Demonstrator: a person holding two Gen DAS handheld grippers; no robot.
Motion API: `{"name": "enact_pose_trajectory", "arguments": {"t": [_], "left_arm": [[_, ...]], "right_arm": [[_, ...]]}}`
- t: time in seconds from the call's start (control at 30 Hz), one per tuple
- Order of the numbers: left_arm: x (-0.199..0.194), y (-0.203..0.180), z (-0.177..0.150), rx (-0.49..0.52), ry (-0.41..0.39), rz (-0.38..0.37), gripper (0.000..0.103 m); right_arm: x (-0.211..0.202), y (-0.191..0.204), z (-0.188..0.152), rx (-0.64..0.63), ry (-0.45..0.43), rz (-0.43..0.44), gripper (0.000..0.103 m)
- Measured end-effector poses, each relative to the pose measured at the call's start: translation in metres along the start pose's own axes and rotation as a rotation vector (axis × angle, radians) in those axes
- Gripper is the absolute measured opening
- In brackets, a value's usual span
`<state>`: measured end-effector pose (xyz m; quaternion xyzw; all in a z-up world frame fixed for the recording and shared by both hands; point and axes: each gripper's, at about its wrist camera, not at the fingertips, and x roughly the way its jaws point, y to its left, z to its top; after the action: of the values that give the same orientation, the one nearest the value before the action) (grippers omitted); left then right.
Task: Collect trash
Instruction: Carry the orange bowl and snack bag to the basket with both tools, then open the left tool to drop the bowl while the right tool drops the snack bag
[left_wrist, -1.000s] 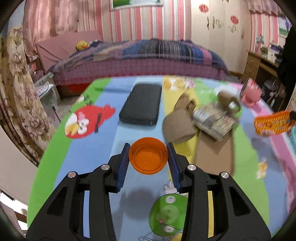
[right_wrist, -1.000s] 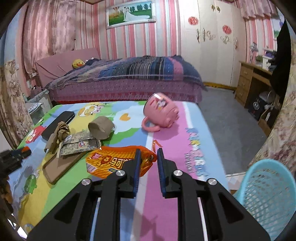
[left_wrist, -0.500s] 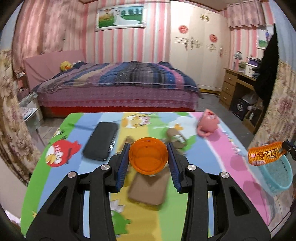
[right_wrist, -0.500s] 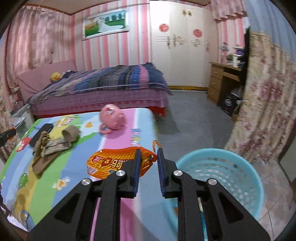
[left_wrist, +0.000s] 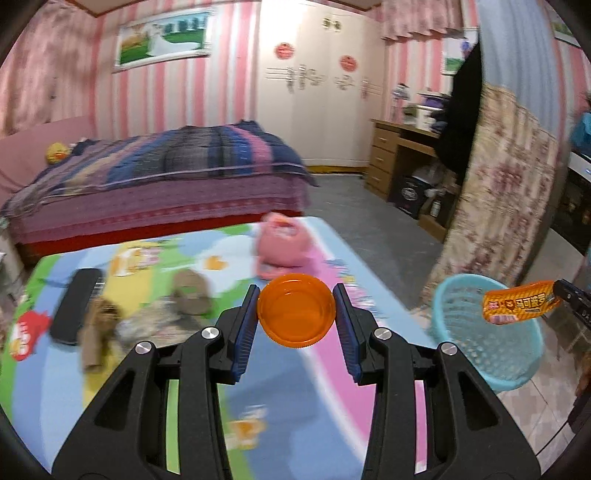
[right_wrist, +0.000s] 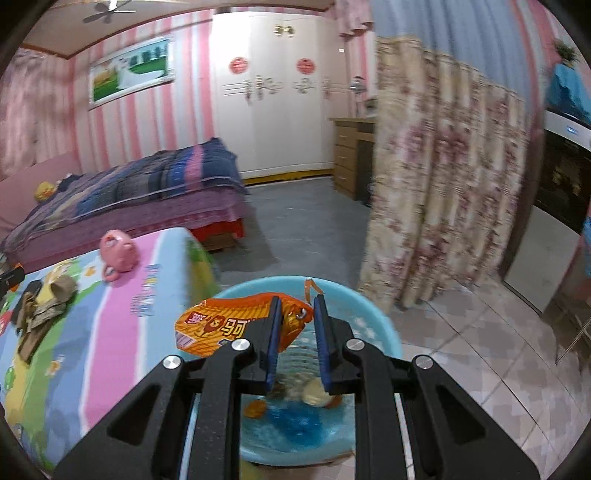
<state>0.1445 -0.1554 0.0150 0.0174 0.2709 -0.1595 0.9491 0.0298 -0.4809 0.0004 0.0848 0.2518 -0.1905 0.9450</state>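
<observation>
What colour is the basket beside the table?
Light blue basket, clearest in the right wrist view.

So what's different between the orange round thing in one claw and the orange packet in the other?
The orange lid is a rigid, round, plain plastic piece; the snack wrapper is a flat, crinkled, printed packet. The left gripper clamps the lid across its full width, while the right gripper pinches only one end of the wrapper. The lid is over the table; the wrapper hangs above the blue basket. Both are orange and held.
</observation>
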Motion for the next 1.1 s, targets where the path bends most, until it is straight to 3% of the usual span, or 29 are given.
{"name": "enact_pose_trajectory", "arguments": {"t": [0.47,0.73,0.97,1.0,1.03,1.1], "left_arm": [[0.059,-0.142,-0.023,0.158,0.074,-0.182,0.039],[0.087,-0.194,-0.026,0.210,0.099,-0.248,0.039],[0.105,-0.216,-0.020,0.235,0.103,-0.260,0.039],[0.106,-0.218,-0.019,0.243,0.106,-0.259,0.044],[0.107,-0.218,-0.018,0.244,0.107,-0.254,0.057],[0.106,-0.213,-0.016,0.233,0.090,-0.221,0.074]], "right_arm": [[0.015,-0.055,-0.023,0.058,0.037,-0.112,0.018],[0.026,-0.055,-0.027,0.029,0.048,-0.117,0.018],[0.034,-0.054,-0.027,0.028,0.052,-0.113,0.018],[0.035,-0.054,-0.027,0.026,0.055,-0.113,0.018],[0.036,-0.053,-0.027,0.024,0.057,-0.114,0.018],[0.037,-0.052,-0.027,0.011,0.060,-0.119,0.018]]}}
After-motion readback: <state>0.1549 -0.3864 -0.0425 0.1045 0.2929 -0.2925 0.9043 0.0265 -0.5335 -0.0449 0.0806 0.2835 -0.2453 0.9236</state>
